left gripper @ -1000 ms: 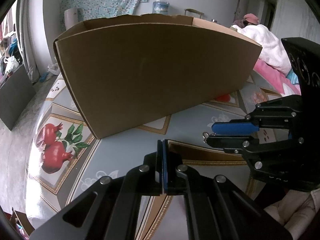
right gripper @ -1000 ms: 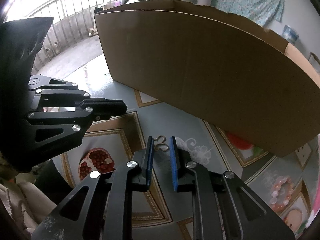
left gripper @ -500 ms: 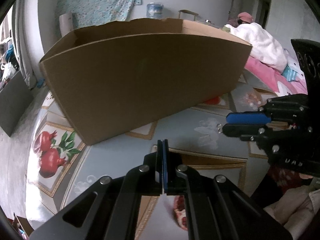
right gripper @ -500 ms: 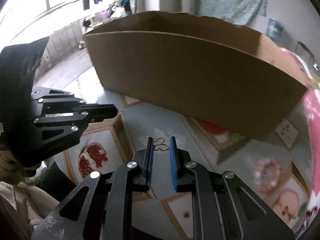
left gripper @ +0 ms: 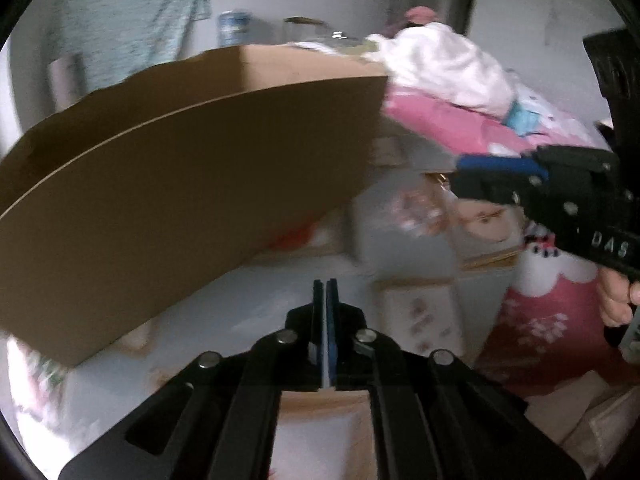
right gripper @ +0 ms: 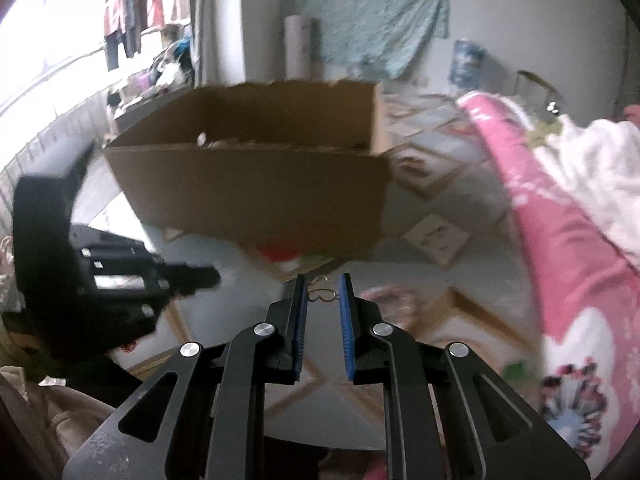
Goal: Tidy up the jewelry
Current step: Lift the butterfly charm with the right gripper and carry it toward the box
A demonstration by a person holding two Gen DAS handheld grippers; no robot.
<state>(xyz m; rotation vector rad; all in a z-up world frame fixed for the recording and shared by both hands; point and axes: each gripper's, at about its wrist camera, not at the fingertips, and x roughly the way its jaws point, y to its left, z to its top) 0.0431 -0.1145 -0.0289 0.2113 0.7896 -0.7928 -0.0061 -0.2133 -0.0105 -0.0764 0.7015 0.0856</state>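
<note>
Jewelry here comes down to one small gold wire piece [right gripper: 320, 294], pinched at the tips of the right tool [right gripper: 323, 294], whose blue pads sit narrow with the wire spanning the gap between them; it hangs above the bench [right gripper: 240, 264], short of the box [right gripper: 256, 192]. The left view shows the same tool from the side, a glint of gold at its tip. The left tool [left gripper: 325, 320] is fully closed with nothing between its pads, hovering over the bench near the box's front wall. The box is open-topped cardboard, and the right view catches some pale items inside, too blurred to name. On the patterned bench just right of the right tool lies a pinkish bead ring [right gripper: 386, 294], blurred by motion, and not yet collected. Pink and white bedding [right gripper: 568, 216] fills the right side. Judged from this, the task is partway: one piece is lifted and likely headed for the box, where something may already lie, while the bead ring at least remains to be picked up.
</note>
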